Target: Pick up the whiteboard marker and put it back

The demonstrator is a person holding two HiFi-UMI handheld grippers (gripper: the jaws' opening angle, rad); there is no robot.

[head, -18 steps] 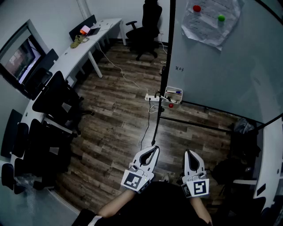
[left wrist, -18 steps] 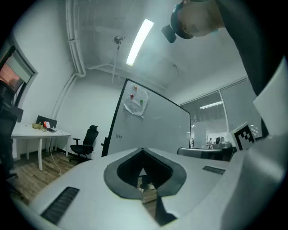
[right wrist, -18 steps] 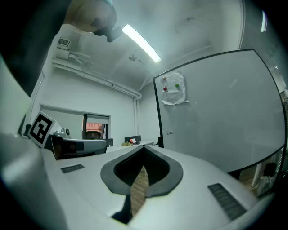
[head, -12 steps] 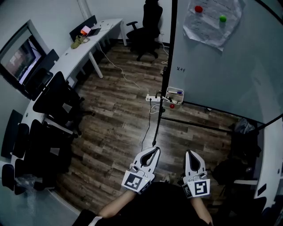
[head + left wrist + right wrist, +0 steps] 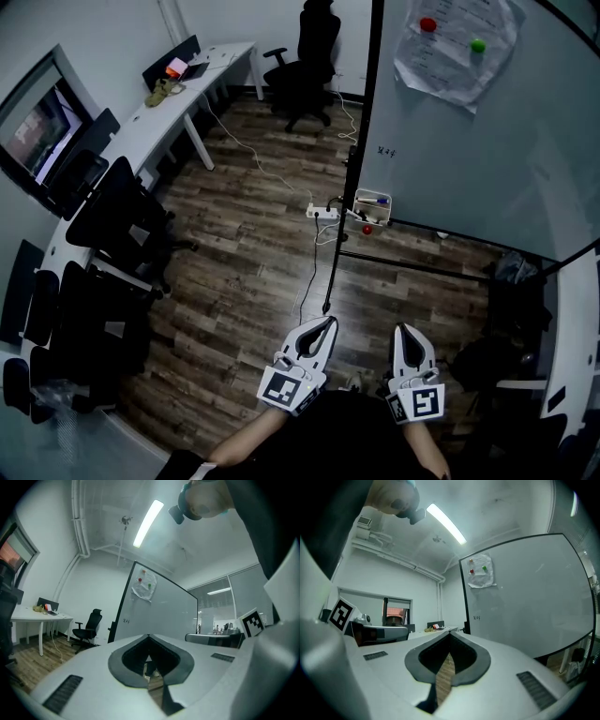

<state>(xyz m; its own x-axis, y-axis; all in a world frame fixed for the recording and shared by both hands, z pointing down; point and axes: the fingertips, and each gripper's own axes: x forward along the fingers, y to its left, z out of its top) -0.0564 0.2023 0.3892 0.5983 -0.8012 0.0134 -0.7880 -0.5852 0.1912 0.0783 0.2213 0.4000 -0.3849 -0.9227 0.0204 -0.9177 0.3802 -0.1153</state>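
Low at the whiteboard's (image 5: pixel 487 159) left edge, one small tray (image 5: pixel 384 212) holds the whiteboard marker (image 5: pixel 373 199). Two magnets, one red magnet (image 5: pixel 428 24) and one green magnet (image 5: pixel 478 44), pin a paper sheet (image 5: pixel 450 56). Well apart from the tray, the left gripper (image 5: pixel 325 322) and the right gripper (image 5: pixel 404 329) have jaws pressed together, empty.

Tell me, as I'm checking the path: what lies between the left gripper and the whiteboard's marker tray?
Head view: wood floor, the stand's black foot, a thin cable and a white power strip.
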